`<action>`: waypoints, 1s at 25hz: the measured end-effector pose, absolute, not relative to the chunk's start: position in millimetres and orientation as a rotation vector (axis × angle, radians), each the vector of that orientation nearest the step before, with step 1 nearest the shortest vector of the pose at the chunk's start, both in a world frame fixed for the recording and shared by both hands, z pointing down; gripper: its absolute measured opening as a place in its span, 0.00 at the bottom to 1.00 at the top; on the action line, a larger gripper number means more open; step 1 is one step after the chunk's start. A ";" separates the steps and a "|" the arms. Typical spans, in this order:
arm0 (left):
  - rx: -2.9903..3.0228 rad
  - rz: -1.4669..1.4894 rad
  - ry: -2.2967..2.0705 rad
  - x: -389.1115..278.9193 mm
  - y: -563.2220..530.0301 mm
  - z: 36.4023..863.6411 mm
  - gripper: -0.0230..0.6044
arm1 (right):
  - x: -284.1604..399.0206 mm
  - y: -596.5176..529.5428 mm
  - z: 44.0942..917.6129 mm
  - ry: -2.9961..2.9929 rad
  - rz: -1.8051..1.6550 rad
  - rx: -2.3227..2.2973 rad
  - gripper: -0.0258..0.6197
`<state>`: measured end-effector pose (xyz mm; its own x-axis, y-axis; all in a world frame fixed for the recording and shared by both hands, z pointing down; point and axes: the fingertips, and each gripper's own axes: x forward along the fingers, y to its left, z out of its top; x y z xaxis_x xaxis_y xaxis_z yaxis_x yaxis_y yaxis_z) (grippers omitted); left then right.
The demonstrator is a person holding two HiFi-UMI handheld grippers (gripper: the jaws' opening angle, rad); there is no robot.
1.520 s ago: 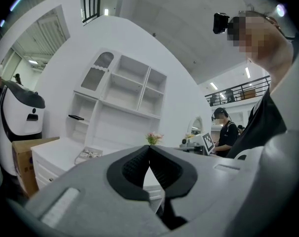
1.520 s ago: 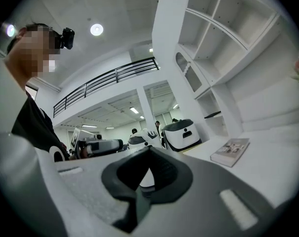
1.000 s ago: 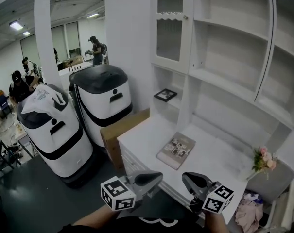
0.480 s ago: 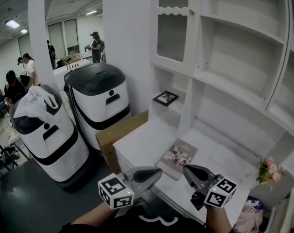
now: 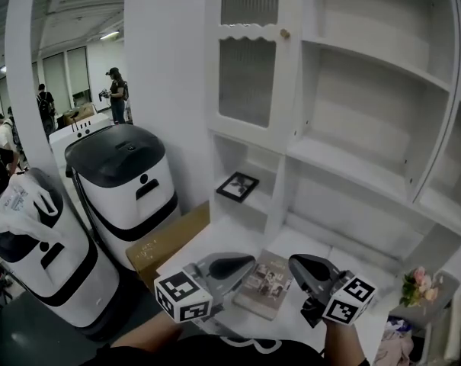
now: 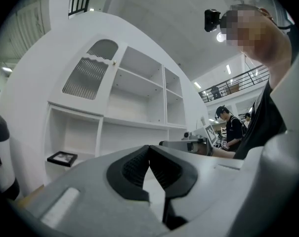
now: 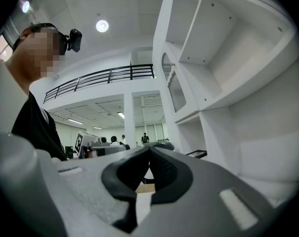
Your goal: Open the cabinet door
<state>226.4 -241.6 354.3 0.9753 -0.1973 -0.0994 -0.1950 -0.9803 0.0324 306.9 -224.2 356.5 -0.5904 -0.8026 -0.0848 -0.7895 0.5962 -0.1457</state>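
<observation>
Closer now, the cabinet [image 5: 367, 151] fills more of my head view.
Its ribbed door [image 5: 249, 82] is shut, high on the left, with the knob [image 5: 285, 33] at its right edge. The left gripper [image 5: 244, 265] and right gripper [image 5: 295, 264] hang low, jaws closed and empty, so I'd part one pair before reaching.

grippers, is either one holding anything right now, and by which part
Nothing is held. The left gripper and the right gripper both have their jaws closed together on nothing, apart from the cabinet door and its knob.
</observation>
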 end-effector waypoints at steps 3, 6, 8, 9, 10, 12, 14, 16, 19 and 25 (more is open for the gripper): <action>3.165 -0.182 -0.270 231.7 -281.7 326.9 0.05 | 315.8 -254.3 338.7 2.647 -0.099 -1.401 0.04; 3.242 -0.226 -0.219 235.0 -314.2 295.3 0.05 | 322.7 -280.6 320.3 2.612 -0.040 -1.458 0.04; 3.298 -0.269 -0.185 236.1 -332.6 274.4 0.05 | 325.0 -297.2 309.7 2.596 0.012 -1.492 0.04; 3.327 -0.290 -0.175 236.1 -341.7 264.5 0.05 | 325.3 -305.0 305.7 2.589 0.032 -1.506 0.04; 3.355 -0.312 -0.173 235.6 -350.9 254.8 0.05 | 325.3 -312.1 302.6 2.583 0.047 -1.517 0.04; 3.410 -0.349 -0.183 235.5 -369.5 236.2 0.05 | 326.0 -323.2 297.7 2.572 0.064 -1.532 0.04; 3.462 -0.386 -0.205 236.3 -388.5 215.6 0.05 | 331.0 -330.8 292.4 2.553 0.075 -1.564 0.04; 3.513 -0.434 -0.238 236.6 -406.3 193.0 0.05 | 339.9 -335.7 286.2 2.521 0.091 -1.618 0.04; 3.577 -0.516 -0.265 240.3 -424.9 158.3 0.08 | 350.8 -337.3 277.1 2.482 0.118 -1.686 0.04; 3.665 -0.692 -0.291 262.7 -433.7 102.9 0.21 | 360.7 -327.3 280.6 2.448 0.124 -1.784 0.04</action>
<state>262.7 -433.7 102.9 0.9265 -0.0345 -0.3747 -0.2434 -0.8144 -0.5269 360.7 -327.3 280.6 -0.3032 -0.9431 -0.1367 -0.9520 0.3060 0.0008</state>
